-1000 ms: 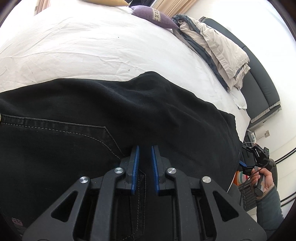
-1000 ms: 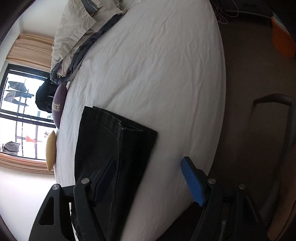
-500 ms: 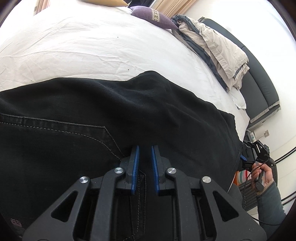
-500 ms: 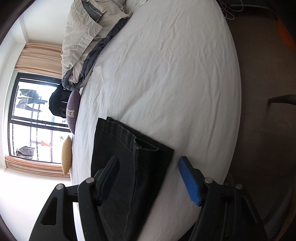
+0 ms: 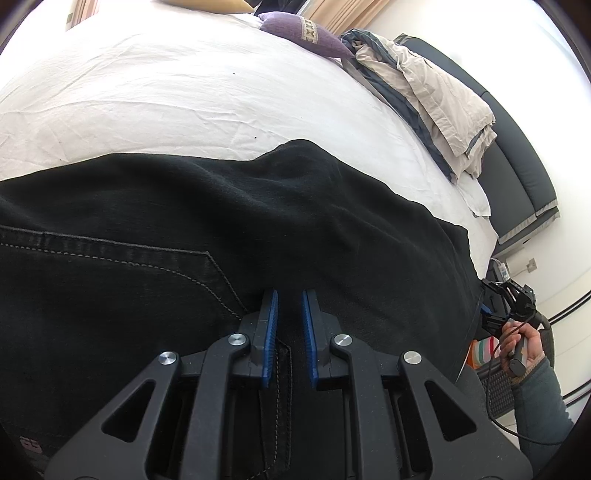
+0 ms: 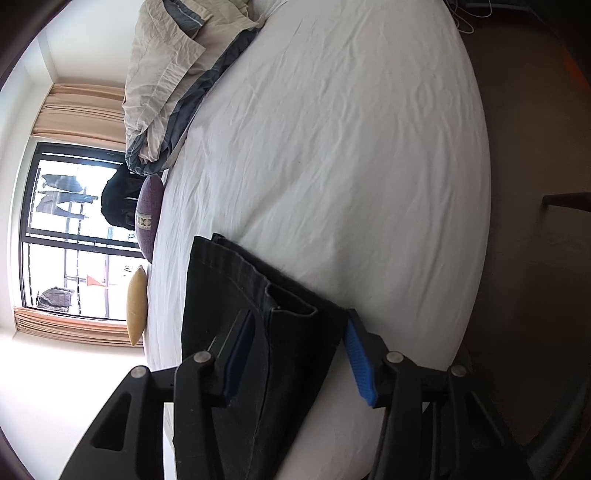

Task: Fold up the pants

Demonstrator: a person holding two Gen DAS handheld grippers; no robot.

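Observation:
Black jeans point(image 5: 229, 229) lie flat across a white bed point(image 5: 155, 92), folded lengthwise, with a back pocket seam at the left. My left gripper point(image 5: 289, 295) sits low over the seat seam, its blue pads nearly closed with a narrow gap; whether it pinches cloth is unclear. In the right wrist view the leg hems point(image 6: 258, 291) lie near the bed edge. My right gripper point(image 6: 299, 321) is open, its pads straddling the hem end. The right gripper also shows in the left wrist view point(image 5: 506, 306), beyond the hems.
A rumpled beige and grey duvet point(image 5: 424, 92) lies at the head of the bed beside a dark headboard point(image 5: 517, 158). A purple cushion point(image 5: 306, 33) and a yellow cushion point(image 6: 136, 306) lie by the window. Dark floor point(image 6: 535, 221) runs along the bed.
My right gripper has moved in toward the hem end of the jeans, which now lies between its open pads. The left gripper has stayed in place.

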